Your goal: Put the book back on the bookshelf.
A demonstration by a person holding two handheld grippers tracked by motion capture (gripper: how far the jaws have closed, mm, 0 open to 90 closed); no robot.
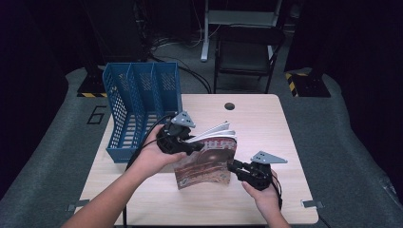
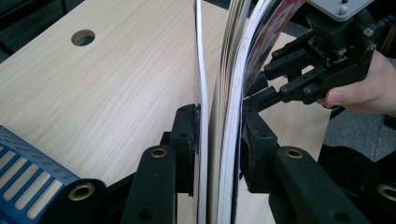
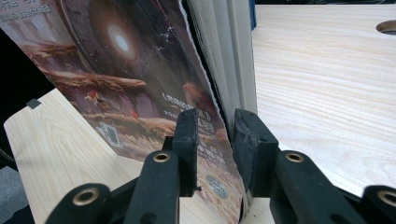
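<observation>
Stood on a pale wooden table (image 1: 266,123), with a round cable hole (image 1: 229,106) near the far edge. Rested on the near-left part of that table, a blue file rack (image 1: 138,107) with three slots, open toward the middle, walls of mesh. Lay just beside the rack, on the side toward the table's middle: a magazine (image 1: 209,164), lifted off the wood on its edge, cover toward the person, reddish-brown with a bright spot and printed characters, pages fanned open at the top. Seen from close in the right gripper view as a glossy cover (image 3: 121,79) with a barcode and a ragged edge, white page block behind it.

Gripped at the magazine's upper left corner, nearest the rack, by the left gripper (image 1: 183,140), held in the left hand (image 1: 154,154). In the left gripper view, black jaws stood either side of the fanned pages (image 2: 229,116), pads pressed against the outer sheets, one thin sheet bowed away toward the left jaw. Clamped on the magazine, then, though loosely spread by the page thickness.

Gripped at the magazine's lower right corner, farther from the rack, by the right gripper (image 1: 240,168), held in the right hand (image 1: 263,194). Jaws there narrow, closed on the cover and the page block between them, pads touching both faces.

Trailed from the left gripper toward the table's near edge, beside the rack: a black cable (image 1: 138,149).
</observation>
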